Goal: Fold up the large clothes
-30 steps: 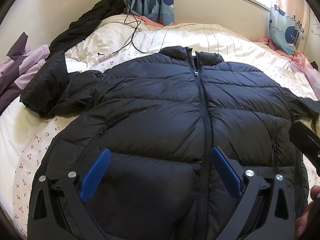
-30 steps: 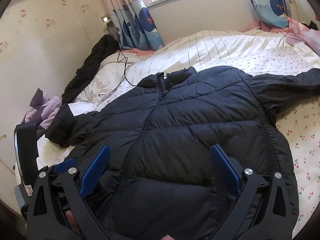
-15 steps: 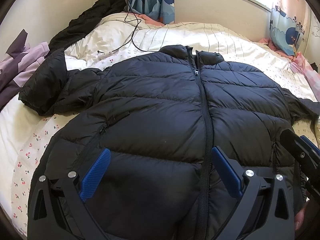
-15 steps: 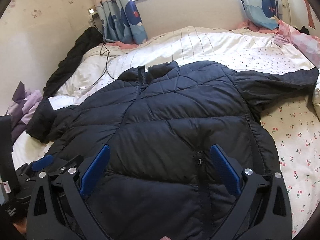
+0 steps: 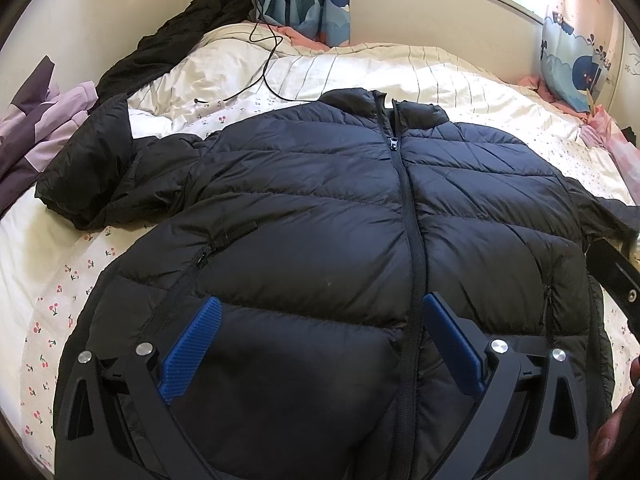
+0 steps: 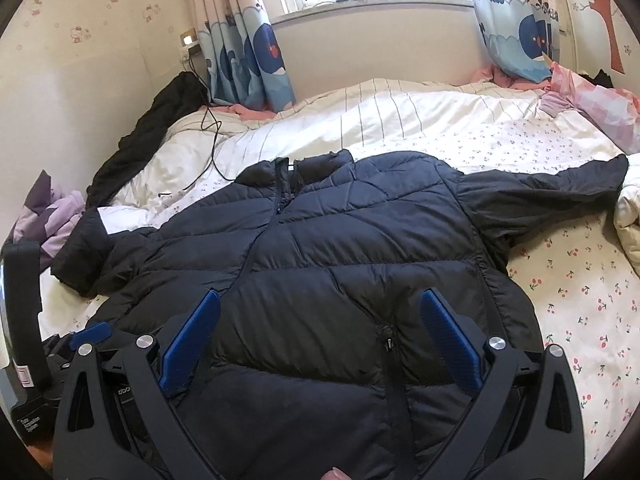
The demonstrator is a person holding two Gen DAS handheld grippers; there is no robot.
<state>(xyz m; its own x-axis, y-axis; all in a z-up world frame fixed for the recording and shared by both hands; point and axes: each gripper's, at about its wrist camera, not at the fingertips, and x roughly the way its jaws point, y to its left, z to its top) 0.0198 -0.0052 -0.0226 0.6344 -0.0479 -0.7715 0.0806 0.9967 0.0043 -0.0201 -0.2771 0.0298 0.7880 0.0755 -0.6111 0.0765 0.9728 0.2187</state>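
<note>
Black puffer jacket (image 5: 320, 208) lay zipped, front-up, spread flat on the bed (image 6: 580, 300). Left gripper (image 5: 320, 344) and right gripper (image 6: 320, 340) hovered over the hem, both spread wide, holding nothing. Jacket looked light, puffy, slick-shelled; best pinched at cuff (image 6: 616, 172) or hem seam.

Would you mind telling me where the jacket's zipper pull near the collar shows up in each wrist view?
Left wrist view: zipper pull sits upper centre, just below the collar of the black puffer jacket.
Right wrist view: zipper pull sits left of centre, the jacket appearing slanted.
Shared landmark: the black cable trailing over the white duvet beyond the collar.
</note>
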